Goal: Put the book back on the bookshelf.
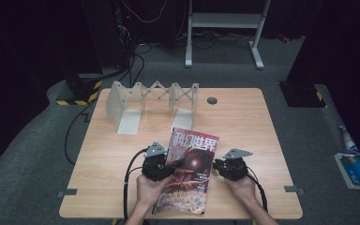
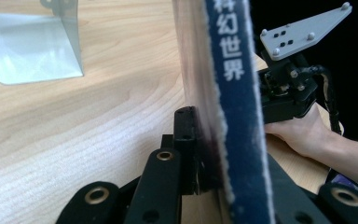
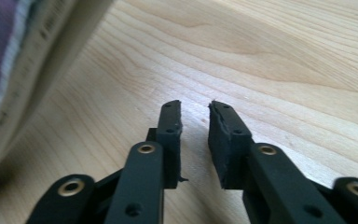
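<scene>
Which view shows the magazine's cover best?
The high view: the magazine shows its whole red cover, with the left claw on its edge. The left gripper view shows only its spine edge-on, and the right gripper view a blurred corner.

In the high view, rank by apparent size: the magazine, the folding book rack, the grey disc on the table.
1. Folding book rack, widest span, though mostly open frame.
2. Magazine, close behind; it lies nearer the camera, so this ranking is unsure.
3. Grey disc, far the smallest.
</scene>
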The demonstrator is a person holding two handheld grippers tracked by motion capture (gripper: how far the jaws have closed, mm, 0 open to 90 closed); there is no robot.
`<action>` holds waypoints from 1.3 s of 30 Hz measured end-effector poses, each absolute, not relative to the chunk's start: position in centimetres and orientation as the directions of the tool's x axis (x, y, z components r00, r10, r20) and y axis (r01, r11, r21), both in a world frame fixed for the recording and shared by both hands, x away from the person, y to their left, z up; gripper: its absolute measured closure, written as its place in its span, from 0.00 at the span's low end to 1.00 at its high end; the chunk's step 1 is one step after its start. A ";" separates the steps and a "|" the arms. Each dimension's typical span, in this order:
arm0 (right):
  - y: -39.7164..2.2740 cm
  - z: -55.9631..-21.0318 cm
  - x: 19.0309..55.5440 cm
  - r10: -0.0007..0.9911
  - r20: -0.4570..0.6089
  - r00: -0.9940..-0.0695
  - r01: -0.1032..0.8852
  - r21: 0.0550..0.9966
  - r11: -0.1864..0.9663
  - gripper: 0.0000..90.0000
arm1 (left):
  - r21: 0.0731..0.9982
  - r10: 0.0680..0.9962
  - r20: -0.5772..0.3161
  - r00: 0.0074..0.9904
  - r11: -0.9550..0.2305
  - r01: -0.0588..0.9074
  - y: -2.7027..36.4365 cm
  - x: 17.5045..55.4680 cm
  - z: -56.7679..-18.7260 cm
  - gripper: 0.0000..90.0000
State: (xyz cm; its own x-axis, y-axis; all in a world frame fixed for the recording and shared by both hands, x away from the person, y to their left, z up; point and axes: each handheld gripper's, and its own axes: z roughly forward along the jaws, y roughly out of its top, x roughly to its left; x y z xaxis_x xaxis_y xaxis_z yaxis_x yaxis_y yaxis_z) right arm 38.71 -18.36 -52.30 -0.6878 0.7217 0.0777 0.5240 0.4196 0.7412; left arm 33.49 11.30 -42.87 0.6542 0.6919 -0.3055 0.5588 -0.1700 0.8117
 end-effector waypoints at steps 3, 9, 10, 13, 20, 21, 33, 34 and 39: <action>-18.6 -52.4 38.7 0.723 0.088 -0.686 0.525 0.747 0.407 0.77 | 0.811 0.697 -0.299 0.652 -0.174 0.558 11.5 33.5 -42.3 0.93; -18.9 -52.7 38.7 0.719 0.101 -0.688 0.516 0.763 0.388 0.76 | 0.816 0.706 -0.277 0.652 -0.185 0.547 11.9 33.7 -41.1 0.93; -18.9 -52.7 38.7 0.719 0.103 -0.688 0.517 0.764 0.386 0.76 | 0.817 0.707 -0.273 0.653 -0.189 0.546 11.9 33.7 -40.8 0.93; -18.9 -52.7 38.7 0.720 0.098 -0.687 0.512 0.768 0.385 0.75 | 0.820 0.715 -0.244 0.655 -0.208 0.533 12.2 33.9 -40.0 0.93; -18.9 -52.8 38.6 0.717 0.100 -0.690 0.509 0.771 0.383 0.74 | 0.824 0.725 -0.221 0.652 -0.219 0.523 13.0 34.1 -38.3 0.93; -19.0 -52.8 38.6 0.716 0.101 -0.690 0.509 0.771 0.383 0.74 | 0.823 0.727 -0.222 0.650 -0.217 0.525 13.3 34.2 -38.1 0.93; -19.0 -52.8 38.5 0.714 0.100 -0.693 0.506 0.772 0.384 0.73 | 0.814 0.783 -0.168 0.599 -0.232 0.533 15.0 35.1 -36.4 0.93; -19.0 -52.8 38.5 0.712 0.097 -0.695 0.504 0.773 0.386 0.73 | 0.814 0.787 -0.165 0.595 -0.233 0.533 15.1 35.1 -36.3 0.93; -18.9 -52.8 38.5 0.710 0.092 -0.699 0.498 0.774 0.391 0.73 | 0.807 0.801 -0.164 0.576 -0.227 0.545 15.9 35.6 -36.0 0.93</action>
State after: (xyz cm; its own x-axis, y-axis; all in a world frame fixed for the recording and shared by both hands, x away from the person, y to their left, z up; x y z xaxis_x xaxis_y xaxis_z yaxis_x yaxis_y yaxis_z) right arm 38.45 -18.91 -52.82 -0.6986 0.7096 0.0916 0.4983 0.3906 0.7741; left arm 35.60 15.87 -35.95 0.5756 0.8011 -0.1640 0.5454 -0.2267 0.8069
